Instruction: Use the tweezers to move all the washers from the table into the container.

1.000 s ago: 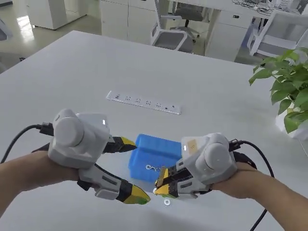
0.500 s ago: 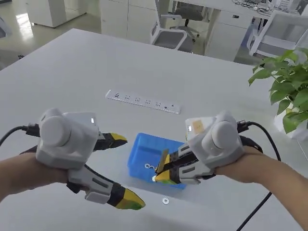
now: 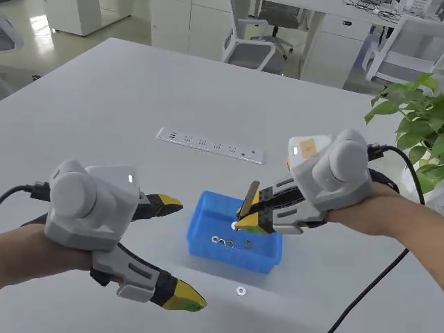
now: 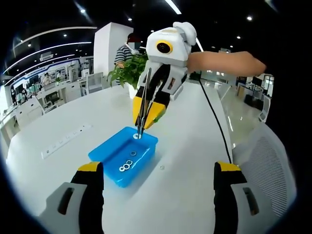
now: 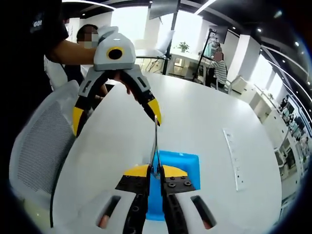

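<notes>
Clenching the tweezers [image 3: 248, 198] over the container [image 3: 201, 208], the right gripper [image 3: 251, 220] hovers; the left gripper [image 3: 182, 252] gapes empty. Several washers [image 3: 223, 241] lie inside, while one stray washer [image 3: 241, 291] waits on the table [image 3: 104, 104].

Washer [image 4: 137, 137] sits right at the tweezers [image 4: 140, 114] tips in the left gripper view. Too small to tell if it's pinched or just lying in the container [image 4: 105, 158]. Head view doesn't settle it, tips are tiny there. Upper end of the tweezers is buried inside the right gripper [image 3: 253, 220]. The washers [image 3: 223, 241] on the container floor bunch together, count unclear. Right gripper view: its own jaws cover the container's near part, and the tweezers are edge-on. Plant [image 3: 416, 132] is cut off by the head view's right edge.
</notes>
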`<action>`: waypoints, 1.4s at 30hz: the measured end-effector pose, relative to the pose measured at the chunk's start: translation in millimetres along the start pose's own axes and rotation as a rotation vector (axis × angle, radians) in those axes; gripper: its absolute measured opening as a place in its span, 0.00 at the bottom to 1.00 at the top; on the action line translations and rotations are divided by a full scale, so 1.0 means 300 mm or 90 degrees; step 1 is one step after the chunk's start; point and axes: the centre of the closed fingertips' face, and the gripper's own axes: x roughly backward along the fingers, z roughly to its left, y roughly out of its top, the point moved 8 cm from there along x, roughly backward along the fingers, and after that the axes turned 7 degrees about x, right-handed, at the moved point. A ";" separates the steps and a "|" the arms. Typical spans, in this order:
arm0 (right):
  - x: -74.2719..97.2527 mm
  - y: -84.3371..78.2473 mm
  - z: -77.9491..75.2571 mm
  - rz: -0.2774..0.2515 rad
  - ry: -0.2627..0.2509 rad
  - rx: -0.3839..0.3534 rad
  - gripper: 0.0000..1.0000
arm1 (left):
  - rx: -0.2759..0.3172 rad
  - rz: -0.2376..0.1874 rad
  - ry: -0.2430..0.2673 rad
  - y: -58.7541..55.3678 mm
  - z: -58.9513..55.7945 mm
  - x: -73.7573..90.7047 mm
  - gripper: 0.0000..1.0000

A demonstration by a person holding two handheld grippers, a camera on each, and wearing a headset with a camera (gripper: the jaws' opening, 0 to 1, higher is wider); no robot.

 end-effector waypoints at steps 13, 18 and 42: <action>-0.028 -0.096 -0.080 0.010 -0.027 0.011 0.09 | 0.005 -0.003 0.002 -0.013 0.014 0.000 0.99; -0.054 -0.140 -0.106 0.013 -0.028 0.007 0.09 | 0.007 -0.008 0.002 -0.011 0.017 -0.002 0.99; -0.157 -0.301 -0.123 0.030 -0.003 -0.035 0.09 | 0.007 -0.022 -0.001 0.001 0.047 -0.040 0.99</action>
